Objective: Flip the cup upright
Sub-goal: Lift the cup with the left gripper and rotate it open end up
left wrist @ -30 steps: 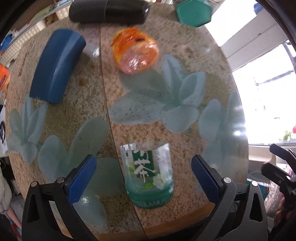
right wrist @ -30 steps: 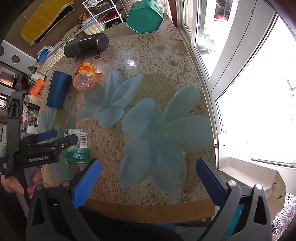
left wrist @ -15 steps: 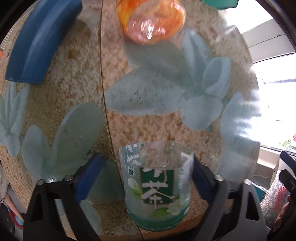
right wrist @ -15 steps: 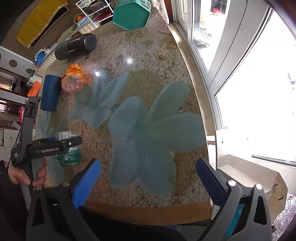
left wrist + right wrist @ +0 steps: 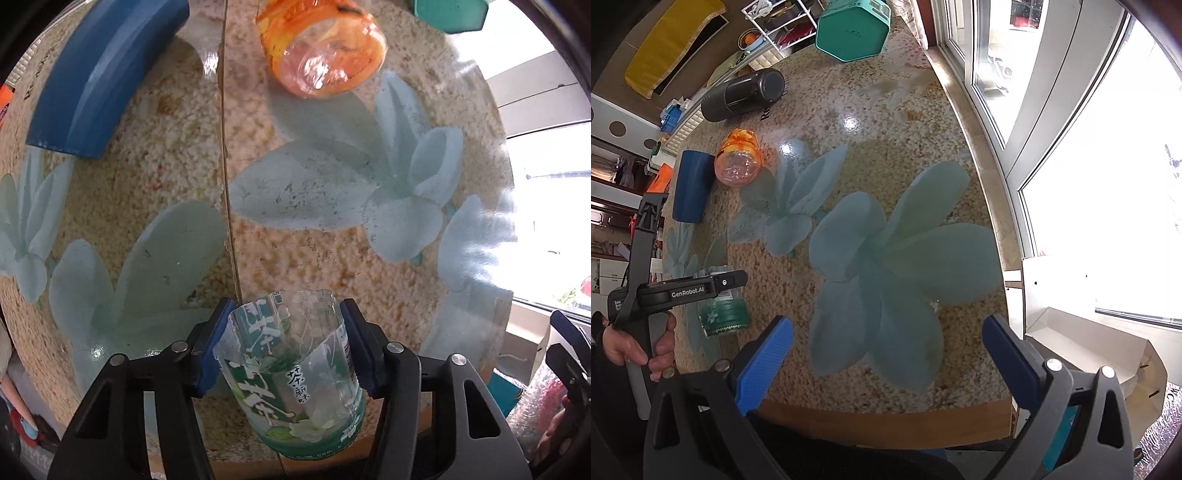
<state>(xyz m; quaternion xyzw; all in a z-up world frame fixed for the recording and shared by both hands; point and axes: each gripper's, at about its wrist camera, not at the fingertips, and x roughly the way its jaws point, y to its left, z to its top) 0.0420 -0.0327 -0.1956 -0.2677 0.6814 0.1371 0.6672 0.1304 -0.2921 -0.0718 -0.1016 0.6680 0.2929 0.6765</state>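
A clear plastic cup with a green tea label (image 5: 295, 373) stands near the table's front edge, green base toward the camera. My left gripper (image 5: 286, 347) is shut on it, blue pads pressed against both sides. The cup also shows in the right wrist view (image 5: 724, 310), partly hidden behind the left gripper's body (image 5: 679, 290). My right gripper (image 5: 886, 360) is open and empty above the front edge, to the right of the cup.
An orange plastic cup (image 5: 321, 48) and a blue cup (image 5: 99, 77) lie on their sides further back. A black flask (image 5: 742, 94) and a teal hexagonal box (image 5: 851, 31) sit at the far end. The window runs along the right; a white box (image 5: 1086, 336) is below it.
My left gripper moved forward around the green-label cup and closed on it. The right gripper stayed open and hardly moved.
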